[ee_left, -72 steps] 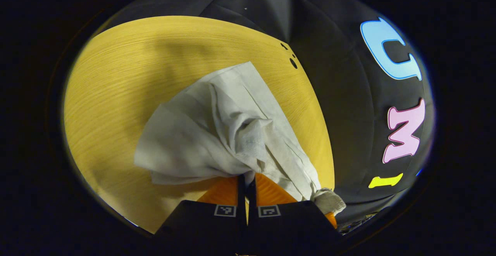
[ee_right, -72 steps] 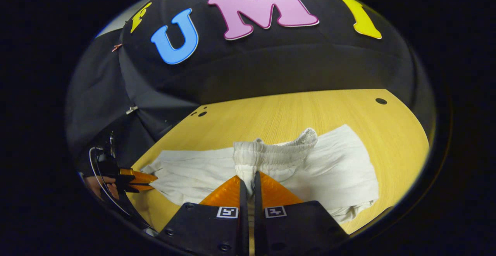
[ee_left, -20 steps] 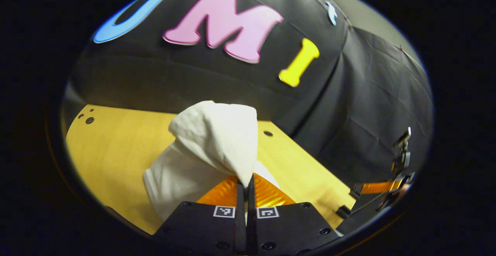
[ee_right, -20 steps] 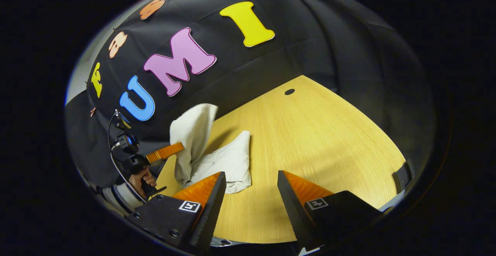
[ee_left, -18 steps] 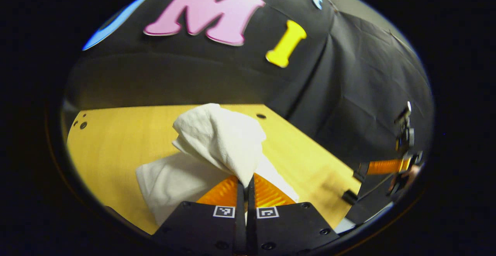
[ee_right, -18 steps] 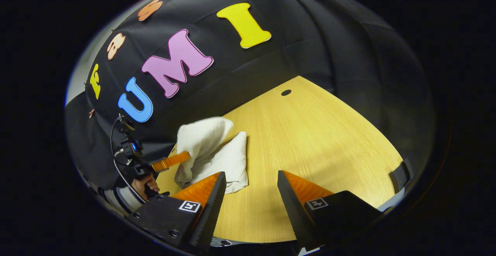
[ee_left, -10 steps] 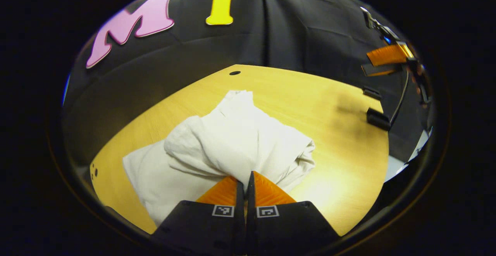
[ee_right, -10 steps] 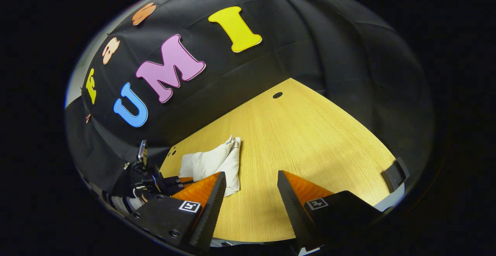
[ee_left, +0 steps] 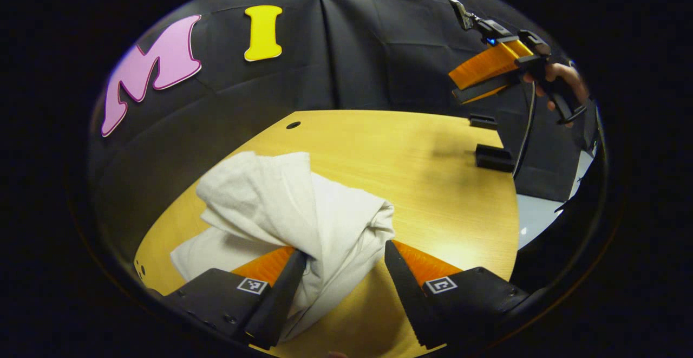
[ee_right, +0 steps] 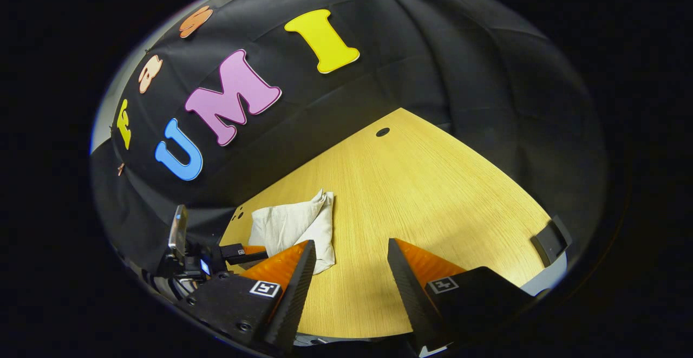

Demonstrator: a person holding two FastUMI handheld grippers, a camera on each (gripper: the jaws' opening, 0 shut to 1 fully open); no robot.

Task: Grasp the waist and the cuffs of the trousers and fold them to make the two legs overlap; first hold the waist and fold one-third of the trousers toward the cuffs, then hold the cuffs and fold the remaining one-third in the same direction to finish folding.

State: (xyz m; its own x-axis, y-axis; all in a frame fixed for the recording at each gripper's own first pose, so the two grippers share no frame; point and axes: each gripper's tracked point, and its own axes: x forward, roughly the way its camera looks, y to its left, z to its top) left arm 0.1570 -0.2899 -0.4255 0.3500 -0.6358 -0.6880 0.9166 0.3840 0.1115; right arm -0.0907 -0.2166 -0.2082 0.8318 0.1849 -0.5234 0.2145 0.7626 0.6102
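Observation:
The white trousers [ee_left: 281,217] lie in a folded, rumpled bundle on the yellow wooden table [ee_left: 422,168]. My left gripper [ee_left: 342,258] stands open right at the bundle's near edge, with cloth lying between its spread fingers, which do not press on it. In the right gripper view the trousers [ee_right: 295,225] rest at the table's left end, and my right gripper [ee_right: 349,258] is open over bare table to their right. The right gripper [ee_left: 479,73] is also seen raised far off in the left gripper view, held by a hand [ee_left: 563,79].
Black cloth walls surround the table [ee_right: 433,195]. Two small black blocks [ee_left: 492,155] sit at the table's far right edge in the left gripper view; one black block [ee_right: 549,239] is seen at the edge in the right gripper view. A round hole [ee_right: 383,131] marks the far corner.
My left gripper carried the trouser end over the bundle, lowered it onto the table, and has now opened and let go. The right gripper stayed open and apart.

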